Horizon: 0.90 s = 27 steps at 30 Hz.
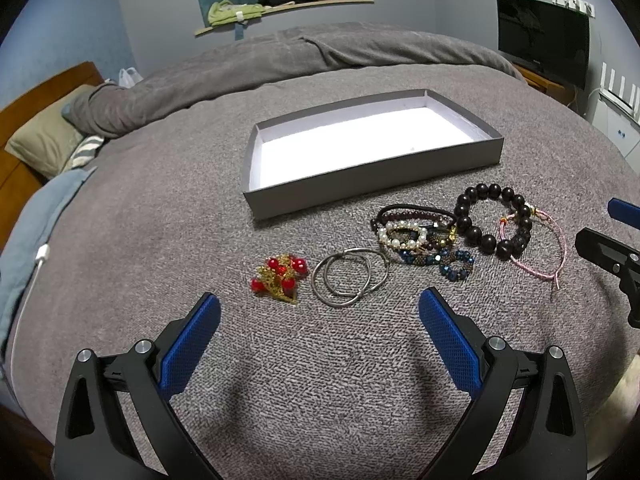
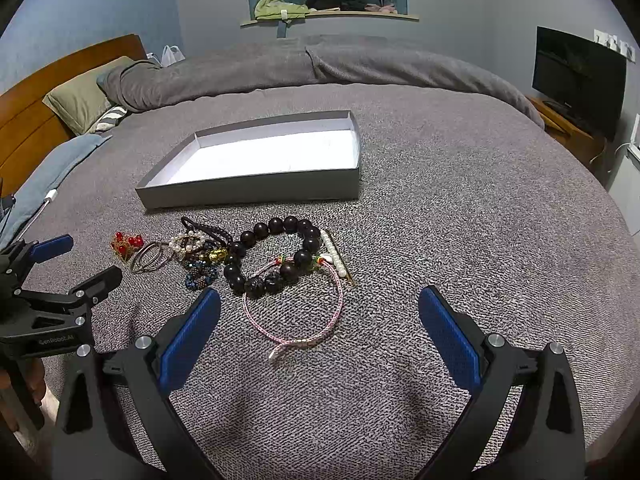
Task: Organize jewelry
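A shallow grey box point(image 1: 372, 176) point(image 2: 248, 196) with a white, empty inside lies on the bed. In front of it lies a row of jewelry: a red-and-gold brooch point(image 1: 280, 278) point(image 2: 126, 244), two silver hoops point(image 1: 350, 276) point(image 2: 150, 260), a tangle of pearl and blue bead bracelets point(image 1: 424, 240) point(image 2: 198, 256), a dark wooden bead bracelet point(image 1: 492, 220) point(image 2: 272, 256), a pink cord bracelet point(image 1: 540, 248) point(image 2: 296, 312) and a pearl hairpin point(image 2: 336, 258). My left gripper point(image 1: 320, 312) is open and empty, just short of the hoops. My right gripper point(image 2: 320, 312) is open and empty over the pink cord.
The grey blanket point(image 1: 320, 380) covers the bed. Pillows point(image 1: 48, 140) and a wooden headboard point(image 2: 48, 88) are at the left. A TV point(image 1: 544, 36) stands at the right. A white cable point(image 1: 36, 268) lies at the left edge. A window shelf point(image 2: 328, 12) holds clothes.
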Available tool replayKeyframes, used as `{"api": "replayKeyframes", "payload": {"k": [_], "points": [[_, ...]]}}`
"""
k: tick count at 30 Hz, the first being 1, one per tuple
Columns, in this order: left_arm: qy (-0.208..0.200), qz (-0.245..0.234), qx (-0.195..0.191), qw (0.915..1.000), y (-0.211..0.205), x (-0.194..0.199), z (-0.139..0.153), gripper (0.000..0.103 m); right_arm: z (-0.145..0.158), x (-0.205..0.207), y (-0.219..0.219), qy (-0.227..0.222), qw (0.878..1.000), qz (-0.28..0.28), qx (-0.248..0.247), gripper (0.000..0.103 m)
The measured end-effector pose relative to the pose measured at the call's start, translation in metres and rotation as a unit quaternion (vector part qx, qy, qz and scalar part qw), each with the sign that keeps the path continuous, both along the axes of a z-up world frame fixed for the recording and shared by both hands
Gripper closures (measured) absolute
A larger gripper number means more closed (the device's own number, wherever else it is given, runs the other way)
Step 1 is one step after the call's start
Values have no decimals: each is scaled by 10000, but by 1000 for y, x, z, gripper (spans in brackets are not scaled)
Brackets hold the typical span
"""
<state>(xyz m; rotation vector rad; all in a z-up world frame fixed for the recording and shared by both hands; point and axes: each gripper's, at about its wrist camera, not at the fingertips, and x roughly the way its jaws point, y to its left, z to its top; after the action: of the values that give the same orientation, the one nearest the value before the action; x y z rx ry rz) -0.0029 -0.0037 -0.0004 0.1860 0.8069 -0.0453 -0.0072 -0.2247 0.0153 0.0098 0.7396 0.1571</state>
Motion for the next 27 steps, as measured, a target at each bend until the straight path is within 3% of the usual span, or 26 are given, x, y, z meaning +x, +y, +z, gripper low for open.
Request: {"api": "replayKeyframes", "payload": {"k": [18, 27], "points": [[-132, 39, 95, 9999, 6, 1, 2, 4, 0, 1, -2, 21, 10000, -22, -13, 5], [-171, 325, -56, 9993, 50, 13, 0, 4, -6, 4, -2, 74, 10000, -16, -21, 5]]}}
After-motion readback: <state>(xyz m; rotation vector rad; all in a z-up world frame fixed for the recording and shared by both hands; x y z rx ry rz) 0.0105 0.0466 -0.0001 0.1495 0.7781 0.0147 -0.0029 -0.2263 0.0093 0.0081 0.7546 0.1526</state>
